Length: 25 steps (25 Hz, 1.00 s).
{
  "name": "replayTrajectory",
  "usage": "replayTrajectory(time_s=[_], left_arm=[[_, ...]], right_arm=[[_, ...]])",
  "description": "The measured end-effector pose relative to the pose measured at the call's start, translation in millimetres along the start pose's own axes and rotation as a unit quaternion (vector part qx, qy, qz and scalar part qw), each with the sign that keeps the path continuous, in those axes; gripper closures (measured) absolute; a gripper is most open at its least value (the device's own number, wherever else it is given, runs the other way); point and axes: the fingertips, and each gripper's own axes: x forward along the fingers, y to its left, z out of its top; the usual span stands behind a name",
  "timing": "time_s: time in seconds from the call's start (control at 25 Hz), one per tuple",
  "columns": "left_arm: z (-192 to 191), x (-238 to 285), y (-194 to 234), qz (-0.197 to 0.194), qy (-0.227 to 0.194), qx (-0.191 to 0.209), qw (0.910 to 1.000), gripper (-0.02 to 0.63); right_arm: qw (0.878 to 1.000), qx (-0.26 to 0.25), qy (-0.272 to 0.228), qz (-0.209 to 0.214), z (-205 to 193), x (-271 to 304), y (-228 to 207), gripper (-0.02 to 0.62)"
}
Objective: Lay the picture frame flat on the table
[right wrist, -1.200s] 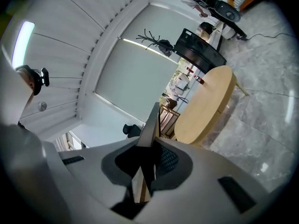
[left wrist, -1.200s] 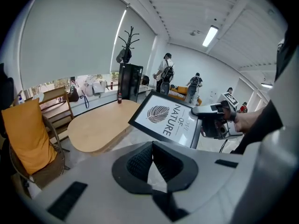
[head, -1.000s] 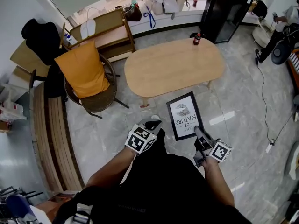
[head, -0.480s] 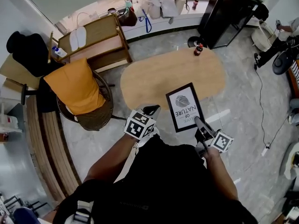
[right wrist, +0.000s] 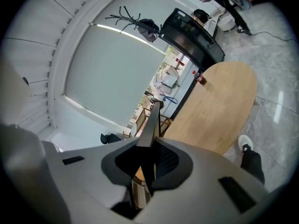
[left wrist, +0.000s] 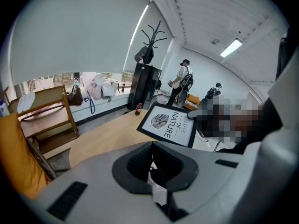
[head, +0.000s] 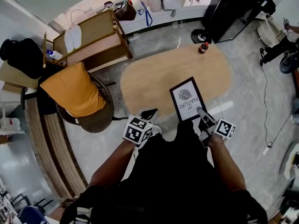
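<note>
I see a short-sleeved black top (head: pixel 177 171), black trousers (right wrist: pixel 254 164) and a white shoe (right wrist: pixel 246 143). The left gripper (head: pixel 150 111) and right gripper (head: pixel 201 111) have pale grey shells with dark jaw pads. Each carries a marker cube (head: pixel 137 130) of black-and-white squares.

Black picture frame (head: pixel 188 99) aslant above table (head: pixel 149 83) edge

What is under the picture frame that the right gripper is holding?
Under the picture frame, held up by the right gripper, show the near edge of the oval wooden table and the grey floor. The patch directly beneath it is covered.
</note>
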Motion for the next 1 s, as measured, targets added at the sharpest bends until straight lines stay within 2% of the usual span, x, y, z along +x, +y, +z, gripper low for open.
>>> replayTrajectory(time_s=[0.2,0.4,0.56,0.68,0.84,0.96,1.0], left_arm=[[15,19,29,0.045,0.006,-0.039,0.9982,0.600],[45,39,67,0.108,-0.005,-0.101,0.9890,0.600],[59,60,80,0.147,-0.001,-0.144,0.9785,0.600],[70,83,77,0.159,0.002,-0.150,0.9758,0.600],[65,97,67,0.178,0.037,-0.143,0.9728,0.600],[47,98,63,0.197,0.056,-0.166,0.9646,0.600],[42,96,62,0.202,0.059,-0.177,0.9615,0.600]], right_arm=[[0.998,0.020,0.055,-0.034,39,60,-68,0.563],[0.991,0.060,0.095,-0.075,78,137,-161,0.562],[0.987,0.099,0.097,-0.080,99,205,-217,0.561],[0.986,0.134,0.072,-0.067,115,253,-246,0.561],[0.981,0.160,0.074,-0.085,104,289,-290,0.561],[0.978,0.135,0.116,-0.110,84,295,-319,0.561],[0.977,0.120,0.140,-0.109,76,296,-323,0.530]])
